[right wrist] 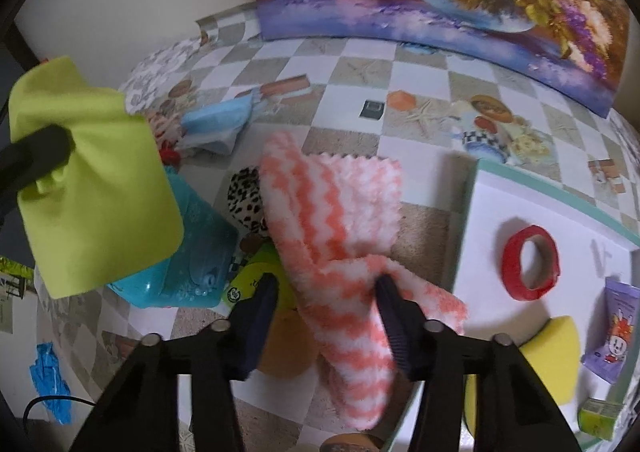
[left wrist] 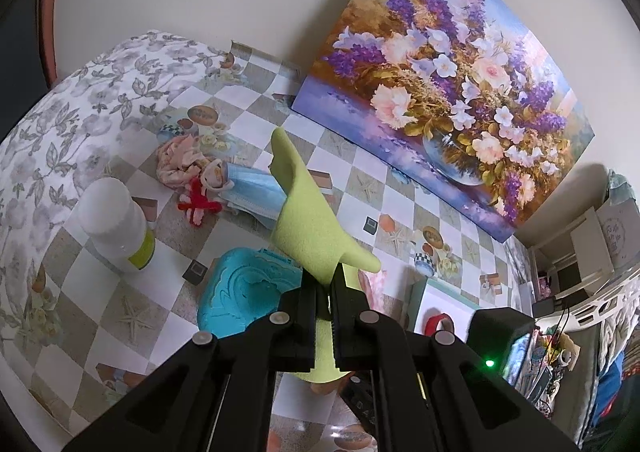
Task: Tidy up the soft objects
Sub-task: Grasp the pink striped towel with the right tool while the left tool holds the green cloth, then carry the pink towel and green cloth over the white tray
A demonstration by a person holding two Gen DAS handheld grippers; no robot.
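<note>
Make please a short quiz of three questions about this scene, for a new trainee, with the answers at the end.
1. True or false: the left gripper is shut on the green cloth.
2. Which thing lies between the fingers of the right gripper?
A. a red tape roll
B. a pink and white striped fluffy cloth
C. a white bottle
3. Fill in: the red tape roll lies in the white ____, together with a yellow sponge.

Key
1. True; the cloth stands up out of the closed jaws.
2. B, the striped fluffy cloth.
3. Tray.
</note>
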